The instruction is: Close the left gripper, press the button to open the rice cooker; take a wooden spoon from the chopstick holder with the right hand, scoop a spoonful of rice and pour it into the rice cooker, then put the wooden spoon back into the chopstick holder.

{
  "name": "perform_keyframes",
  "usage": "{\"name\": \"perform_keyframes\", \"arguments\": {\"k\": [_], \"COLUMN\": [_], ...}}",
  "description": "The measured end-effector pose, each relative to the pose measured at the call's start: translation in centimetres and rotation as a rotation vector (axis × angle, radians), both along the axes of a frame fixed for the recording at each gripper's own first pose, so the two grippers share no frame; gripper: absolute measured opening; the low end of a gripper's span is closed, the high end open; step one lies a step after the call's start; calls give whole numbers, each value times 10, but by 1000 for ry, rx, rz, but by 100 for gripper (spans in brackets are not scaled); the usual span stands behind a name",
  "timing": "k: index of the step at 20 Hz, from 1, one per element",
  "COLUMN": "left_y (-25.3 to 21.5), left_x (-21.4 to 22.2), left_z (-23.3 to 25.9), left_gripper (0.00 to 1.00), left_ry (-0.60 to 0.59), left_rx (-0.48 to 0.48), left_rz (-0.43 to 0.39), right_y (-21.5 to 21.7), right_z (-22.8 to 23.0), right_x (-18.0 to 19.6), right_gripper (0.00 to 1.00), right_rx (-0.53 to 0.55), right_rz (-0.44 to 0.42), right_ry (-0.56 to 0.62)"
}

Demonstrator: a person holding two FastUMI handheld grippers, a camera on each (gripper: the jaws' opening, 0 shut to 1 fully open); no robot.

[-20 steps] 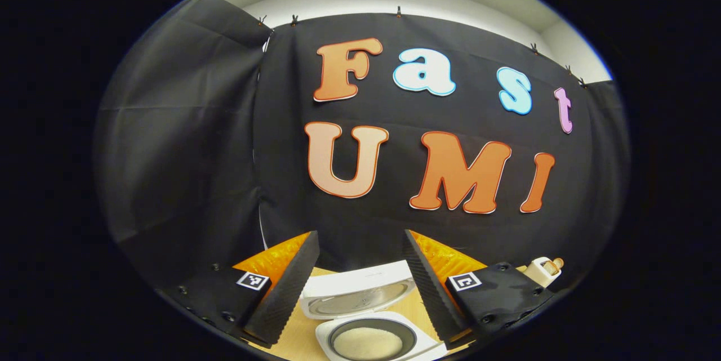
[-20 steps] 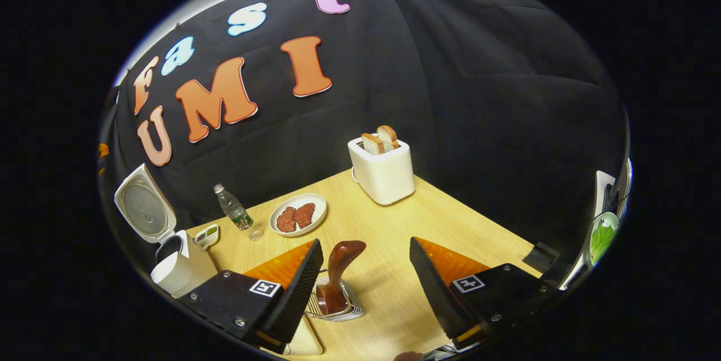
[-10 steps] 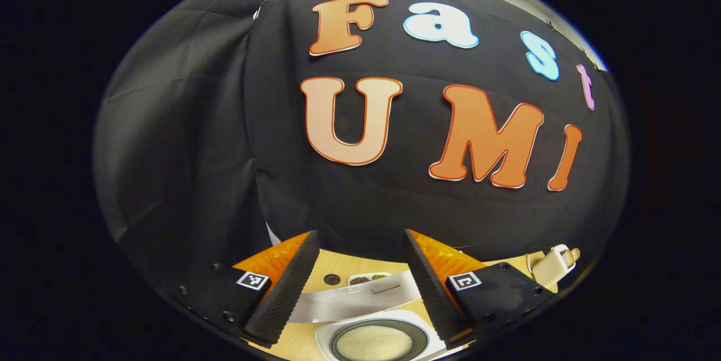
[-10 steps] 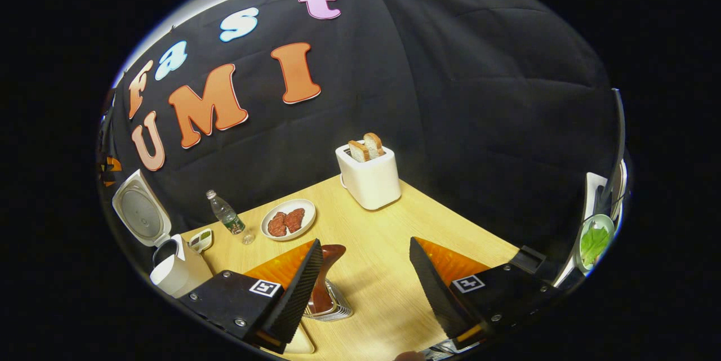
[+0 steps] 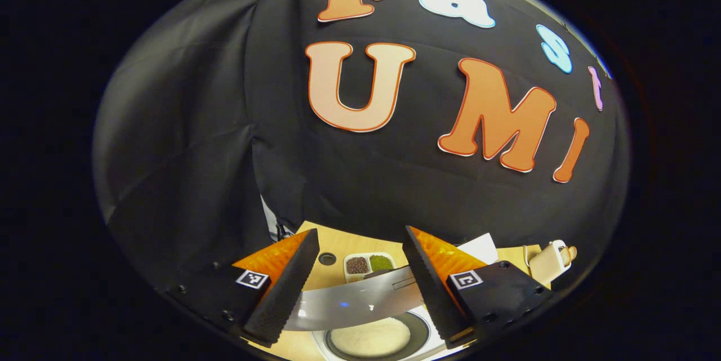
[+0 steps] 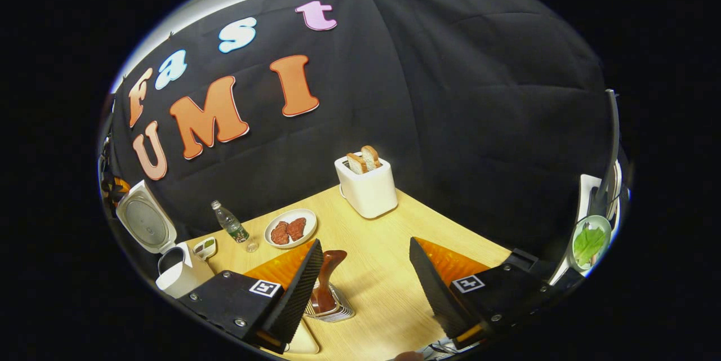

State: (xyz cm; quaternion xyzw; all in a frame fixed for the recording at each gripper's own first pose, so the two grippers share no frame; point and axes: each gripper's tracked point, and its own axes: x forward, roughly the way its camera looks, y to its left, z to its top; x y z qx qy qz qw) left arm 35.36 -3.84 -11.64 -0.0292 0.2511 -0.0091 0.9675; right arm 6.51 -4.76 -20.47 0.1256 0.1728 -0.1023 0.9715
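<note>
Two tools: left tool point(image 5: 360, 288) and right tool point(image 6: 366, 288), fingers of each standing well apart, clamped on nothing.
Nearest, left gripper view: rice cooker point(image 5: 372, 341) just below the left tool, lid point(image 5: 349, 302) raised, white rice visible in the inner pot.
Nearest, right gripper view: wooden spoon point(image 6: 325, 279) standing upright in the chopstick holder point(image 6: 332, 310), just beside the right tool's left-hand finger, not between the fingers.
Handling, as a judgement: spoon likely light, stiff and smooth, somewhat slippery where glossy; best taken on the upright part above the holder's rim, squarely across it, to stop it swivelling. Holder is wire and probably light, so liable to tip or drag if the spoon is pulled at a slant.
Farther on the table point(image 6: 394, 248): plate point(image 6: 290, 227) with two reddish pieces, water bottle point(image 6: 230, 226), small two-part dish point(image 5: 369, 264) of dark and green grains, toaster point(image 6: 366, 186) with two slices up.
Writing: square black-and-white markers on both tools; bottle label too small to read; no brand legible on cooker or toaster.
</note>
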Motion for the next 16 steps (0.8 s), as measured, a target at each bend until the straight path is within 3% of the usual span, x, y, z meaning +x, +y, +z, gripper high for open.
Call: {"name": "perform_keyframes", "arguments": {"k": [6,16], "left_y": [-20,-53], "left_x": [-55,-151], "left_z": [-14,-101], "left_gripper": [100,100], "left_ry": [30,150], "left_rx": [-28,-20], "left_rz": [-72,-143], "right_y": [30,105], "right_z": [37,112], "right_x": [-2,-12], "right_gripper": [95,95], "right_rx": [-43,-144], "right_rz": [58,248], "right_ry": [-74,-205]}}
